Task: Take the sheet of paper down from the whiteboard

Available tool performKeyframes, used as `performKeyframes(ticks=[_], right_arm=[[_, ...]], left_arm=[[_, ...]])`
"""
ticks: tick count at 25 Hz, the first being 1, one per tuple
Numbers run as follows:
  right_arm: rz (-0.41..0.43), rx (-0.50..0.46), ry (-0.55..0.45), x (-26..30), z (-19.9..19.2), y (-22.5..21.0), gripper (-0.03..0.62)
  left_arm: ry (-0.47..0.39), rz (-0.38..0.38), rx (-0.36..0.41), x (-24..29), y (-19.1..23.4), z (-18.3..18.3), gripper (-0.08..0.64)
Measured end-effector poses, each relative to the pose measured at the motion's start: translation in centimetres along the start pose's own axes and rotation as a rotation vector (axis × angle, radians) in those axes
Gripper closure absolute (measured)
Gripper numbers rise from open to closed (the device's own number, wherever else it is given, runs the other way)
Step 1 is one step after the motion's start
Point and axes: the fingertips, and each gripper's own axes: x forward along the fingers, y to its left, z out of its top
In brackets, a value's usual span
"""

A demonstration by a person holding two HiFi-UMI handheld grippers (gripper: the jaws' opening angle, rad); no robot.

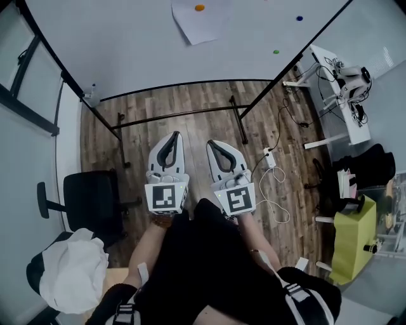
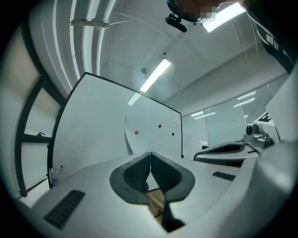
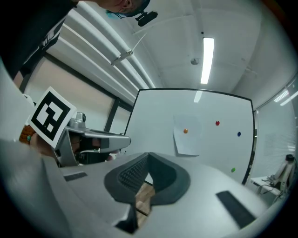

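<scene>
Head view: the whiteboard [image 1: 127, 44] stands ahead on a wooden floor. The sheet of paper [image 1: 202, 22] hangs high on it, well up from its bottom edge, under an orange magnet [image 1: 199, 7]. The left gripper [image 1: 174, 139] and right gripper [image 1: 214, 147] are side by side, low and well short of the board. Both have their jaws together and carry nothing.

Left gripper view: the dark pads meet along one line with only floor showing beneath them, so this gripper is closed and empty. Beyond it, the sheet sits somewhat nearer the board's right edge than its left. Its left edge seems to bow off the surface, though it is too small here to be sure.

Right gripper view: these pads are pressed together too, with nothing between them. The sheet hangs from the orange magnet near its top edge, and the red magnet [image 3: 217, 123] beside it sits on bare board. That one magnet probably does all the holding.

The sheet should be very light, thin and limp. It would likely crease under a hard pinch and could tear if dragged from under the magnet. The free lower corner or bottom edge looks like the best place to grip, with the pads flat on both faces. The other gripper could lift the magnet off first.
</scene>
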Motion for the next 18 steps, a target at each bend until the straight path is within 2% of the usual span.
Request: performKeyframes(ticks=[4, 10, 14, 18], right_arm=[[-0.023, 0.002, -0.027, 1.5, 0.4, -0.7, 0.594], [-0.041, 0.039, -0.084, 4.5, 1.0, -3.4, 0.594], [-0.016, 0.084, -0.098, 6.6, 1.3, -5.6, 0.594], [-0.01, 0.08, -0.115, 8.5, 1.3, -8.0, 0.594]], left_arm=[[0.01, -0.002, -0.022, 1.0, 1.0, -0.4, 0.548], [0.031, 0.001, -0.005, 4.3, 2.0, -0.9, 0.548], [0.043, 0.014, 0.017, 7.0, 2.8, -1.0, 0.548], [0.066, 0.022, 0.015, 10.4, 3.2, -1.8, 0.548]])
